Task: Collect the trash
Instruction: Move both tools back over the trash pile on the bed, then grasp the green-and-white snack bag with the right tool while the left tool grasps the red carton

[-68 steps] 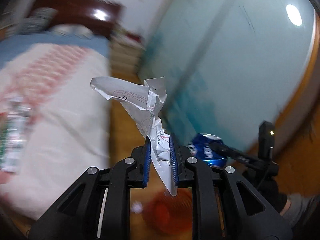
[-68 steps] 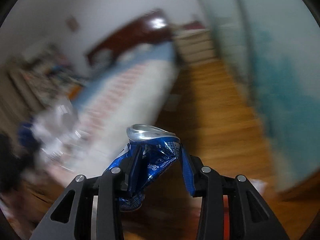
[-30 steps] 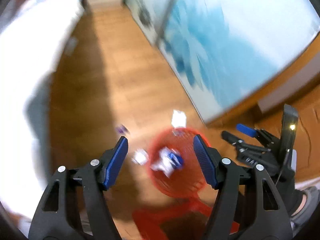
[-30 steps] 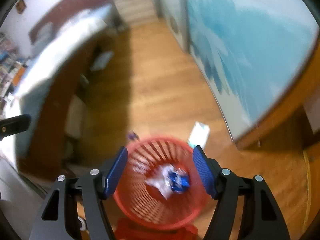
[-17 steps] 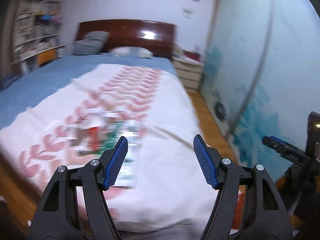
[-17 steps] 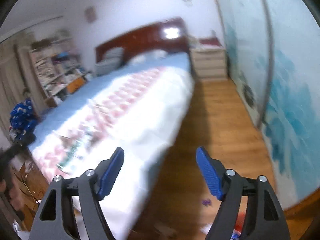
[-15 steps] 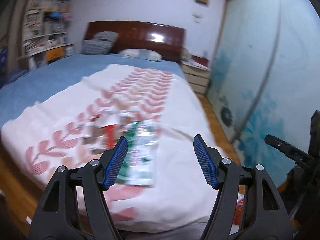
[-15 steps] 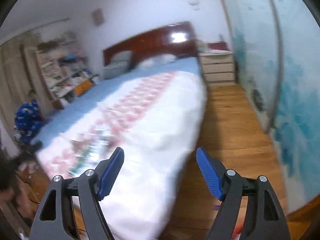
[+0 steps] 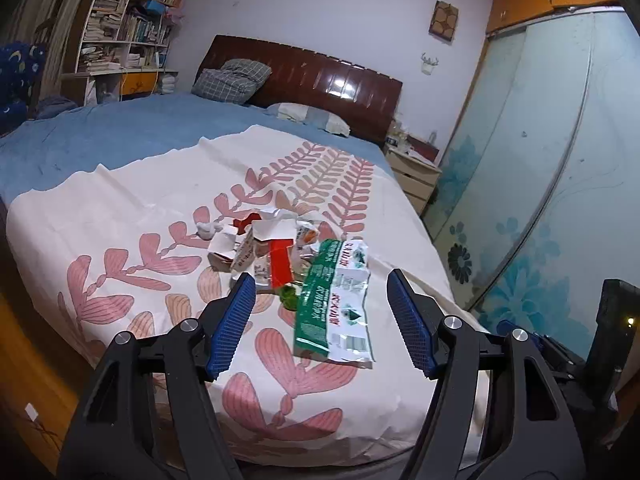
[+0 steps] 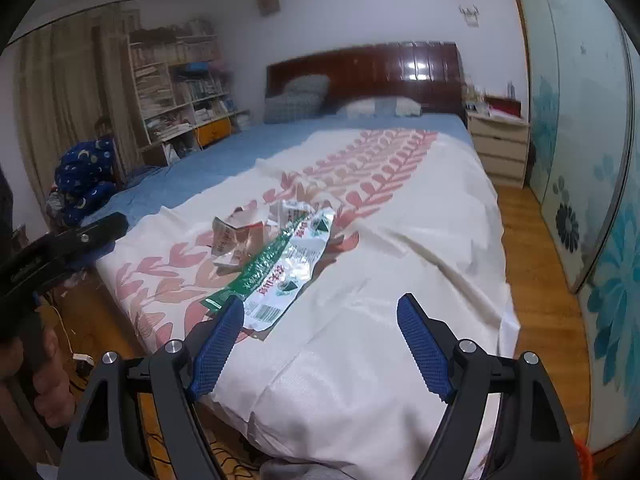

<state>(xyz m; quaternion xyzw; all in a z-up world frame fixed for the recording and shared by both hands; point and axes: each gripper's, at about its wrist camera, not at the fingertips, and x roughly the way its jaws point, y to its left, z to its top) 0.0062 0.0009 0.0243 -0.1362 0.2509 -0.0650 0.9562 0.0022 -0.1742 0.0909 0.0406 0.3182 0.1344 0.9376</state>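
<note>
Bed [image 9: 120,168]: large, dark glossy wooden headboard [image 9: 320,76] at the far end, blue sheet, two pillows against the headboard. Serves as landmark for all entries below.

Blanket [image 9: 120,216]: cream with a pink leaf-vine print, spread over the near half of the bed and hanging over its foot.

Room: bookshelf [image 9: 128,20] crammed with books on the far left side of the bed; pale nightstand [image 9: 414,172] at the right of the headboard; sliding wardrobe doors [image 9: 540,184] with a blue flower print along the right side of the bed; wooden floor [image 10: 536,280] between bed and doors.

Left gripper [image 9: 320,320]: poised over the foot of the bed, blue-padded jaws spread wide, holding nothing.

Right gripper [image 10: 320,340]: likewise over the foot of the bed, jaws spread wide, empty.

Green-and-silver wrapper [image 9: 334,300] [image 10: 280,264]: flattened, crinkled foil packet with a green band, red print and a barcode; lies on the blanket near the foot of the bed, long axis running from foot toward headboard, barcode end nearest the foot.

Paper scraps [image 9: 256,244]: loose heap of crumpled white paper, torn cartons and a red strip, on the blanket just headboard-side of the wrapper, touching its far end.

Small green piece [image 9: 289,295]: against the wrapper's left edge; kind cannot be told.
</note>
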